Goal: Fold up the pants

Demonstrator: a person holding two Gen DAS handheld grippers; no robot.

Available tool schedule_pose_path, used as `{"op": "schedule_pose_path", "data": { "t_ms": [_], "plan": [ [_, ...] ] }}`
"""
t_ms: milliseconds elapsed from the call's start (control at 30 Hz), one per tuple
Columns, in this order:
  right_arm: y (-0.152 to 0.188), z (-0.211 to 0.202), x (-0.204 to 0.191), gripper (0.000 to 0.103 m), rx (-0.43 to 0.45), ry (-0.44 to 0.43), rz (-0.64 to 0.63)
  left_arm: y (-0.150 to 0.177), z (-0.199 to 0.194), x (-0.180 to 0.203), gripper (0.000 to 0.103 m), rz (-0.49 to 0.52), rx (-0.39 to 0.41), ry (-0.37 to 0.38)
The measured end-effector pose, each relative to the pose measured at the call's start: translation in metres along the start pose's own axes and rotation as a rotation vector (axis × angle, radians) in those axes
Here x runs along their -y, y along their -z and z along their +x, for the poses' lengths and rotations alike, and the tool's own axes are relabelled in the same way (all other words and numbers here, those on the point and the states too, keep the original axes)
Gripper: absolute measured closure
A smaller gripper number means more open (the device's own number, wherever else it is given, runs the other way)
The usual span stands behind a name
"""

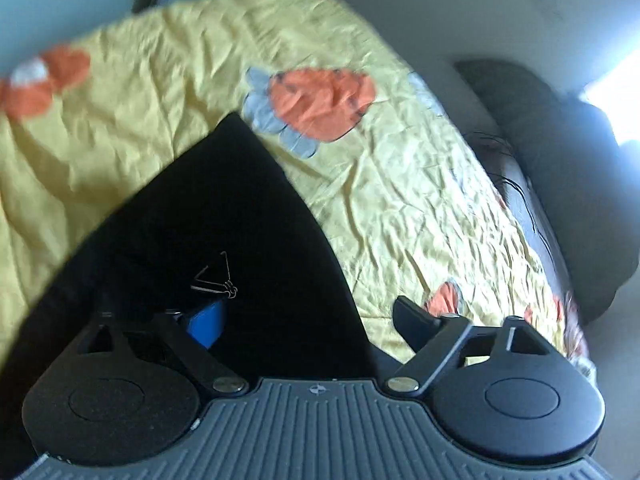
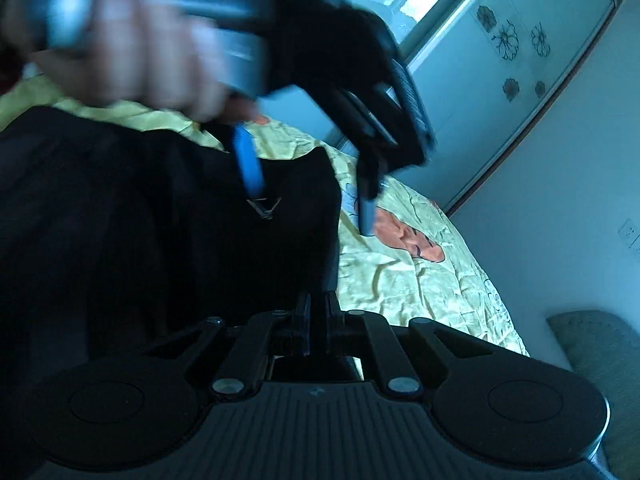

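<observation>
**Black pants pinched at one edge, other gripper spread above them**

Right gripper (image 2: pixel 316 316) sits nearest the lens with its jaws pressed together on a fold of the black pants (image 2: pixel 160 220), right at the cloth's outer edge. Ahead of it the left gripper (image 2: pixel 308 200) hangs over the same garment, held in a person's hand (image 2: pixel 132 52), with its blue-tipped fingers (image 2: pixel 250 164) spread: one finger is over the cloth, the other out beyond its edge over the bedspread (image 2: pixel 420 272).

From the left wrist view, that gripper (image 1: pixel 304 320) stands wide apart with the pants (image 1: pixel 224 220) beneath and between its fingers, pressing on nothing.

Judging by how it drapes and creases, the garment is soft, limp and light; it will sag and bunch wherever it is not held. An edge or corner, such as a hem or the waistband, looks like the safest hold, taken with both grippers well apart.

Much is hard to read: the cloth is so dark that seams, legs and waistband cannot be told apart, the hand is blurred, and a small wire clip-like piece (image 1: pixel 218 280) on the cloth is unclear.
</observation>
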State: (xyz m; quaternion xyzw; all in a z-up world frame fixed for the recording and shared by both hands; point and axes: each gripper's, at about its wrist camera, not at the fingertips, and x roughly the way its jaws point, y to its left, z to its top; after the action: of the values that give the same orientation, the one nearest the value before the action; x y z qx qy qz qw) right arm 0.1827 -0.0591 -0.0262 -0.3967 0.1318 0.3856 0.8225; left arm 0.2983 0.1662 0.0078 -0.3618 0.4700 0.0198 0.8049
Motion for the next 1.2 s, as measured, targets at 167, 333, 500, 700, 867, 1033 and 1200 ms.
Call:
{"op": "schedule_pose_path", "data": {
  "t_ms": [167, 333, 500, 700, 867, 1033, 1200],
  "plan": [
    [0.003, -0.007, -0.008, 0.096, 0.014, 0.011, 0.02, -0.004, 0.019, -0.012, 0.076, -0.102, -0.074, 0.043],
    [0.006, -0.001, -0.005, 0.094, 0.001, 0.03, 0.057, 0.013, 0.007, -0.017, 0.096, -0.094, -0.01, 0.079],
    [0.004, 0.016, -0.007, 0.078, -0.031, 0.122, 0.075, 0.03, -0.008, -0.019, 0.097, -0.094, 0.033, 0.119],
    [0.0, 0.016, -0.016, 0.093, -0.029, 0.125, 0.061, 0.047, -0.024, -0.022, 0.093, -0.054, 0.083, 0.141],
    [-0.001, -0.001, -0.049, 0.093, -0.031, 0.122, -0.072, 0.042, -0.028, -0.029, 0.076, -0.097, 0.148, 0.116],
    [0.003, -0.002, -0.042, 0.091, -0.044, 0.149, -0.011, 0.049, -0.031, -0.033, 0.096, -0.07, 0.165, 0.104],
    [0.015, 0.003, -0.02, 0.069, -0.12, 0.294, 0.006, 0.057, -0.044, -0.042, 0.096, -0.08, 0.162, 0.129]
  ]
}}
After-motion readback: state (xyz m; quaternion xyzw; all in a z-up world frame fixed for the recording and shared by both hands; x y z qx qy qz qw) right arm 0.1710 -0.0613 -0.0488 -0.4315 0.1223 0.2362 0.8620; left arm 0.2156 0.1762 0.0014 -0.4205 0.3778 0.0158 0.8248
